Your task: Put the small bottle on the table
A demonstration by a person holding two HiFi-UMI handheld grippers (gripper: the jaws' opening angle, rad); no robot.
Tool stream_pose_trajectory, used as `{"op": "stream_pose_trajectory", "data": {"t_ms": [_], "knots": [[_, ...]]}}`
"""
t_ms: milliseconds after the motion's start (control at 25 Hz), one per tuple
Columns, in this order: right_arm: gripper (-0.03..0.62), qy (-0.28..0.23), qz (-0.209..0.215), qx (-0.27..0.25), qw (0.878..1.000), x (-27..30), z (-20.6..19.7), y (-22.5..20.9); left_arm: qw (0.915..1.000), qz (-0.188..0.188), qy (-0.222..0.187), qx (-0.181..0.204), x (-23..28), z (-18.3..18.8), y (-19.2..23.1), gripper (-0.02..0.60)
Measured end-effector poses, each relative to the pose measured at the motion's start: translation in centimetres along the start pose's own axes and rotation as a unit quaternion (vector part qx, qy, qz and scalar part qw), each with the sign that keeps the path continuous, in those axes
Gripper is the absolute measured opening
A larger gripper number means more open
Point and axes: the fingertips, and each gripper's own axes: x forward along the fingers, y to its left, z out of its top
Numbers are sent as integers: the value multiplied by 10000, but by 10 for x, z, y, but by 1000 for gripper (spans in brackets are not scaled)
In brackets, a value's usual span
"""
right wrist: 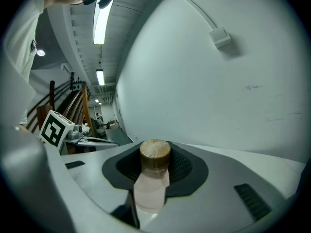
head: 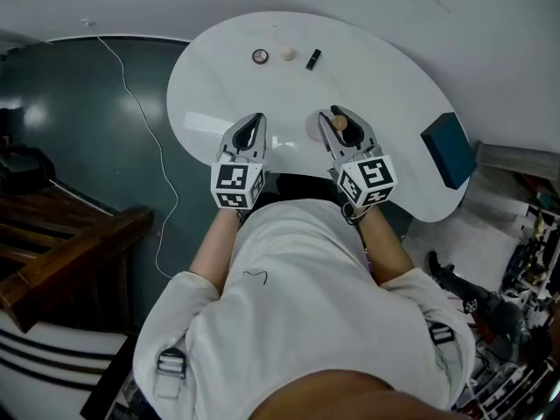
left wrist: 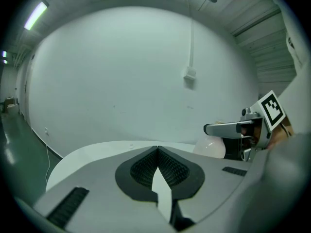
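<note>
Small bottle (right wrist: pixel 153 181) sits upright btw the pads of the R tongs (head: pixel 339 121), which pinch its pale, translucent body from both sides. Its round wood-look cap pokes up above the pads. In the head view we see those tongs, w/ the bottle in them, over the near part of the white rounded surface (head: pixel 398 73), close to the person's edge. We can't tell whether the bottle's base touches the surface.

L tongs (left wrist: pixel 157 148) are pressed together at the tips, nothing btw them. Only a sliver of white surface shows through the gap behind the tips. They hang over the same near edge, just beside the R tongs & roughly parallel to them, both pointing away from the person. Each carries a marker cube (head: pixel 236 185) at the rear, nearest the person's white top (head: pixel 297 304).

At the far side of the surface, well apart from both tongs, we see 3 small items in a row: a dark ring (head: pixel 260 56), a pale round bit (head: pixel 288 54) & a short black piece (head: pixel 313 59). A dark teal block (head: pixel 449 150) lies at the surface's right edge. Left of the surface, a thin white cable (head: pixel 129 94) trails over the dark green floor (head: pixel 70 103), & wooden steps (head: pixel 61 252) show at lower left.
</note>
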Motion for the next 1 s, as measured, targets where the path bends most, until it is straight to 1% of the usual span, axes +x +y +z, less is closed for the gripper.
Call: {"op": "stream_pose_trajectory", "data": {"t_ms": [200, 400, 640, 1000], "knots": [[114, 105, 126, 156, 9997, 28, 4, -43, 9995, 145, 220, -152, 43, 1, 6, 12], [114, 283, 196, 337, 9988, 53, -8, -62, 9980, 307, 479, -271, 67, -10, 18, 12], [114, 580, 308, 430, 9969, 91, -27, -58, 9961, 375, 727, -345, 82, -25, 48, 12], [114, 879, 298, 632, 9937, 156, -44, -38, 9924, 274, 1115, -434, 89, -46, 102, 12]]}}
